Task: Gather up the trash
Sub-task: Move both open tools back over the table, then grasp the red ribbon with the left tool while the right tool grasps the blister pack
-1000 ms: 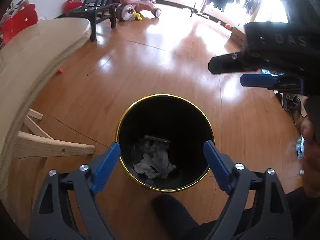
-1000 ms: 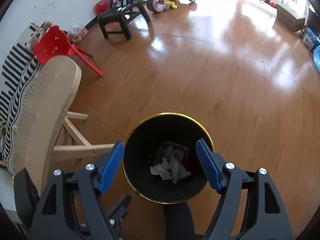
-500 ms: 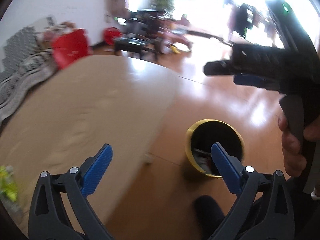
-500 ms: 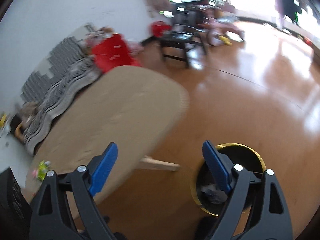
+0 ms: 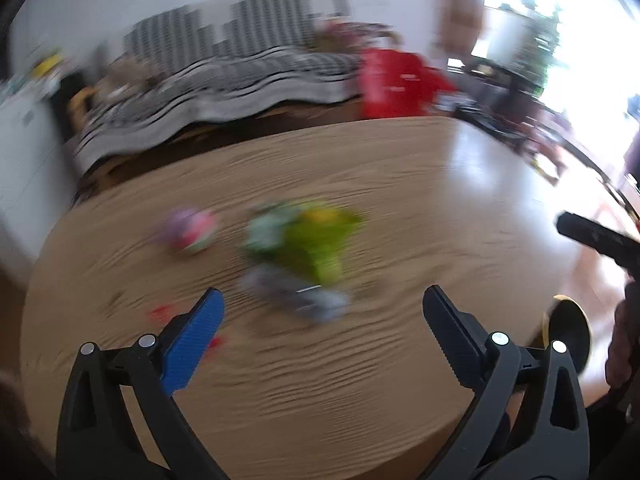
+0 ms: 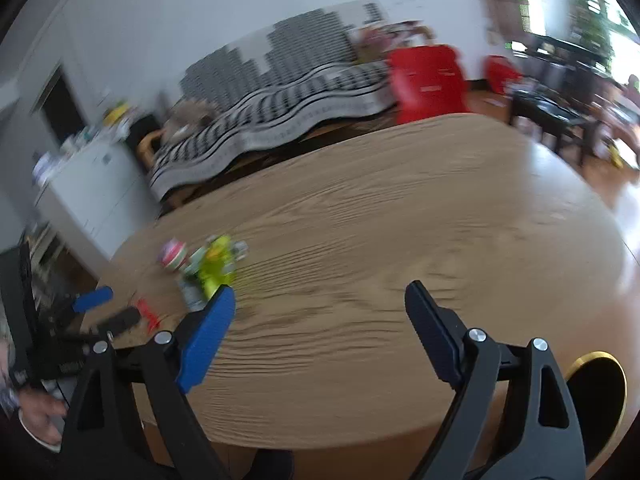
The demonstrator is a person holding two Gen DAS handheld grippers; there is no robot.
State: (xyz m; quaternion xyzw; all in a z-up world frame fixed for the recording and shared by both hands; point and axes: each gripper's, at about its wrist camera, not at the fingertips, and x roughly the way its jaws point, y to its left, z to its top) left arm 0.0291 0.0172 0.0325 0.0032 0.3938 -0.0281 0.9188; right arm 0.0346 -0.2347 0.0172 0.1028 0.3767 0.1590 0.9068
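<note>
On the left part of the round wooden table [image 5: 400, 200] lies the trash, blurred in both views: a pink ball-like wad [image 5: 192, 232] farthest left, just beside it a yellow-green wrapper [image 5: 308, 240], and touching the wrapper's near edge a grey crumpled piece [image 5: 296, 294]; small red scraps [image 5: 162, 314] lie nearer the table's left rim. The left hand-held gripper [image 5: 322, 324] hangs over the table with its jaws spread wide and nothing between them, the grey piece showing just beyond the gap. The right hand-held gripper [image 6: 320, 320] is to its right over bare wood, its jaws also wide apart and empty, the trash off beyond its left finger. Both sets of jaws have just been opening. At the far right, below the table's edge, the gold-rimmed black bin [image 6: 596, 392] stands on the floor, well apart from the trash. Behind the table are a striped blanket [image 6: 280, 112] and a red chair [image 6: 428, 80].
</note>
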